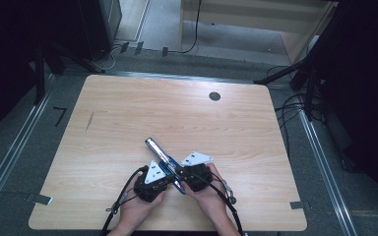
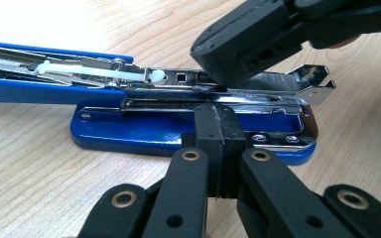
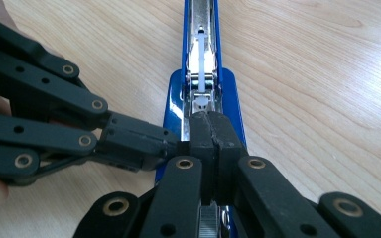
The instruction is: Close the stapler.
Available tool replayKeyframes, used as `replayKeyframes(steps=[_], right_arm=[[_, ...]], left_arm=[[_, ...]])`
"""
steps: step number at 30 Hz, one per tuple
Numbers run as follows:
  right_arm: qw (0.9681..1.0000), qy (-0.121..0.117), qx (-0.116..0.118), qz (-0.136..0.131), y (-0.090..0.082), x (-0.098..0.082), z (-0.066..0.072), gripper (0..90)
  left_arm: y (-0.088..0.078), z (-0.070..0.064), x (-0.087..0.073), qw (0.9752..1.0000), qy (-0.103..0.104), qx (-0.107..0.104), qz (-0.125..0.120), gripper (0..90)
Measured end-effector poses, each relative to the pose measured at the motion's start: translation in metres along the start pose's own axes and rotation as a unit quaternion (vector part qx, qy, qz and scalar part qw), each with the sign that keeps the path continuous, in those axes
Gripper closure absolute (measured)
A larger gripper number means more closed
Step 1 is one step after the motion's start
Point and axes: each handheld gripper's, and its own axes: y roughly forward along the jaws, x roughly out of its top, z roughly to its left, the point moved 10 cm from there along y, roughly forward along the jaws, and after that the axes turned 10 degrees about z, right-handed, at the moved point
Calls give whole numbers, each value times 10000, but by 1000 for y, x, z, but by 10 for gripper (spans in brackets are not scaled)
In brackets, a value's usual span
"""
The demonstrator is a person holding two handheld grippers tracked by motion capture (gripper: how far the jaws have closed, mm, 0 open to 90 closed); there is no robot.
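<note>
A blue stapler [image 1: 158, 150] lies opened out flat on the wooden table [image 1: 128, 113], its top arm folded back and its metal staple channel [image 2: 178, 79] bared. My left gripper [image 2: 220, 116] is shut with nothing between its jaws, and its tips touch the side of the stapler's blue base [image 2: 129, 134]. My right gripper [image 3: 209, 124] is shut too, its tips resting on the channel just short of the white pusher [image 3: 202, 54]. In the high view both hands hold the left gripper [image 1: 170, 173] and right gripper [image 1: 179, 173] tip to tip at the stapler's near end.
A dark round grommet [image 1: 214, 96] sits near the table's far edge. Tape marks [image 1: 42, 199] lie at the near corners. Cables [image 1: 290, 105] and stand legs crowd the floor to the right, and a metal rail [image 1: 10, 157] runs along the left.
</note>
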Motion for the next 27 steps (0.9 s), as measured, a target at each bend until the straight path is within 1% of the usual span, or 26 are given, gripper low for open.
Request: replayKeyframes(steps=[9,12,15,18,19,22,24,27], right_arm=[[10000,-8,-10,3,-4,-6,0,900],[10000,-12,-8,55,-6,-8,1,900],[10000,-49,-60,39,-6,-9,2,900],[10000,-25,-41,41,-6,-9,2,900],[10000,-30,-36,42,-7,-9,1,900],[10000,29,-33,-5,-9,-8,1,900],[10000,71,-26,-48,-11,-6,0,900],[9999,73,-20,-106,-14,-3,0,900]], left_arm=[[0,0,0,10000,-9,-5,6,900],[0,1,0,10000,-2,-3,13,900],[0,1,0,10000,0,-4,14,900],[-1,1,-1,10000,-12,-3,32,900],[-1,2,0,10000,-38,-25,18,900],[-1,6,0,9998,-213,-66,-6,900],[-2,8,0,9997,-244,-47,-16,900],[-2,11,0,9995,-325,-47,3,900]])
